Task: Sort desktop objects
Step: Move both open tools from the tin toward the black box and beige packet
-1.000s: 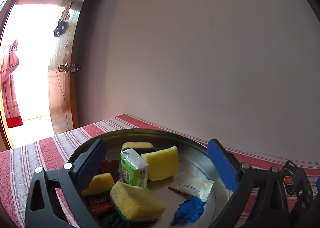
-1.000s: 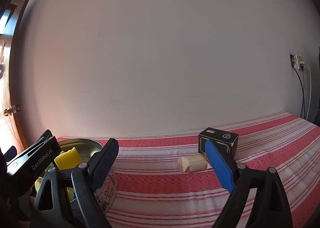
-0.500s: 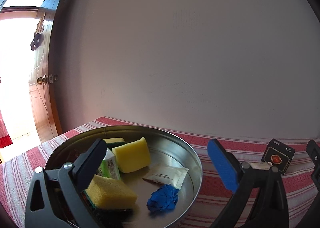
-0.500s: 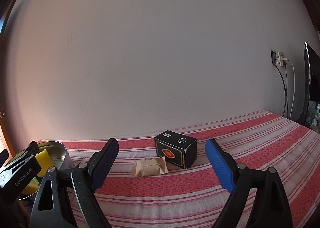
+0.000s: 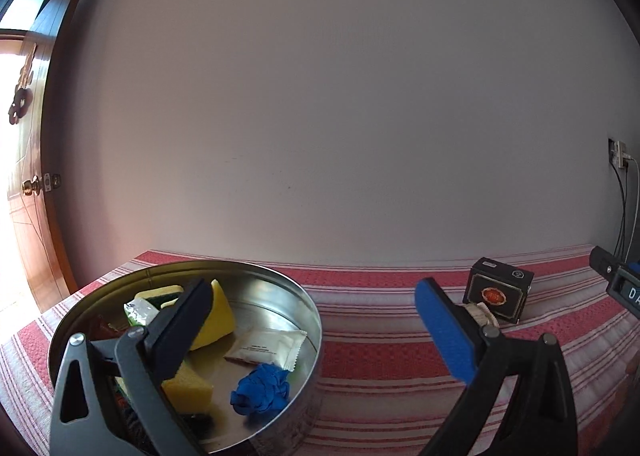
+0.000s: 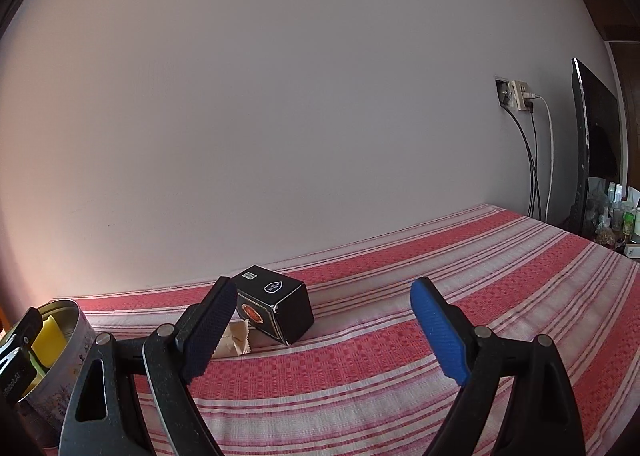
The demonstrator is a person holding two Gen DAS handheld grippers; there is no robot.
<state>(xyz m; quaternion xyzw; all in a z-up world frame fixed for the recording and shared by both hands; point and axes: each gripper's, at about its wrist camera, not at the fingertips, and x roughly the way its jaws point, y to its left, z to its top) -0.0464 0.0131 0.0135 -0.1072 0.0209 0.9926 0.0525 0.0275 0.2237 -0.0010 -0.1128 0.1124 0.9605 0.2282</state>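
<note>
A round metal tin (image 5: 280, 284) stands on the red striped cloth at the left and holds yellow sponges (image 5: 218, 320), a white sachet (image 5: 266, 348), a crumpled blue wrapper (image 5: 260, 392) and a green packet (image 5: 138, 312). A black box (image 5: 500, 294) (image 6: 276, 308) lies to the right of the tin, with a small tan packet (image 6: 234, 340) beside it. My left gripper (image 5: 316, 332) is open and empty, over the tin's right rim. My right gripper (image 6: 320, 332) is open and empty, just in front of the black box.
The striped cloth (image 6: 460, 256) runs up to a plain wall. A wall socket with hanging cables (image 6: 520, 96) and a dark screen (image 6: 592, 144) stand at the right. A wooden door (image 5: 28, 196) is at the far left.
Both grippers have swung to the right. The tin has slid left in both views, and the black box has come into the left wrist view and nearer in the right one.
</note>
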